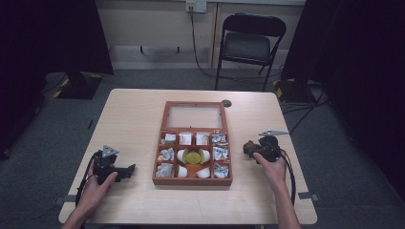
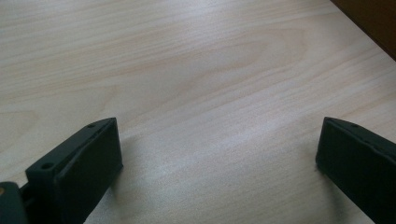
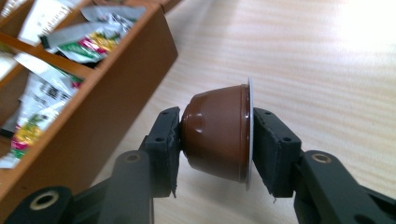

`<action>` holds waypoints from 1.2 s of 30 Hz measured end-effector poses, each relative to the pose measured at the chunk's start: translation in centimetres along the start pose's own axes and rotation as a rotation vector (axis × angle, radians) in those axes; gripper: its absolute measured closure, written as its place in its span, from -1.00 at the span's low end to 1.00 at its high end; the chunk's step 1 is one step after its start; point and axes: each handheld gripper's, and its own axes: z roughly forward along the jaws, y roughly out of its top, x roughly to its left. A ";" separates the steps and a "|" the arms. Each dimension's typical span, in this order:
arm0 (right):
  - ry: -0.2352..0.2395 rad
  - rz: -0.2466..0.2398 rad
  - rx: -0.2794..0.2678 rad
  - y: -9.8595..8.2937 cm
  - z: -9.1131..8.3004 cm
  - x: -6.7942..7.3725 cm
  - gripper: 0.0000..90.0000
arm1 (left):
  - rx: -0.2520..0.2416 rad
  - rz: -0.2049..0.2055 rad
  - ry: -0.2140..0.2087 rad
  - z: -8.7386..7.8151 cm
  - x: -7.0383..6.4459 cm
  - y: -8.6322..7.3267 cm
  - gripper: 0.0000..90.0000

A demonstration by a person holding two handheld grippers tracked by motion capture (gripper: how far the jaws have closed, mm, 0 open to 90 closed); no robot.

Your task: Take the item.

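Each tool is showing a matte black body: the left tool (image 1: 125, 171) and right tool (image 1: 246, 147) are carrying grey three-cornered plates, black trailing cables, flat rectangular jaws with small screw holes, and brass-ringed pivots. Forearms are appearing bare.

In the right gripper view the brown capsule (image 3: 217, 135) is sitting between two black pads that are covering its base and its foil lid; the wooden box (image 3: 107, 102) is running off the left and top edges, and its sachets (image 3: 32, 107) are carrying print too blurred to read; in the high view the same box (image 1: 193, 180) is holding packets too small to identify; in the left gripper view both jaws are being cut off by the lower edge.
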 end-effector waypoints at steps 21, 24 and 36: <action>-0.042 -0.020 0.034 -0.2 0.9 0.3 -0.06 | 0.000 -0.001 -0.001 0.0 0.0 0.0 -1.00; -0.032 -0.016 0.030 -0.2 0.9 0.3 -0.13 | 0.000 -0.002 -0.001 0.0 0.0 0.0 -1.00; 0.015 -0.006 0.001 0.1 0.6 0.5 -0.27 | 0.000 -0.001 -0.001 0.0 0.0 0.0 -1.00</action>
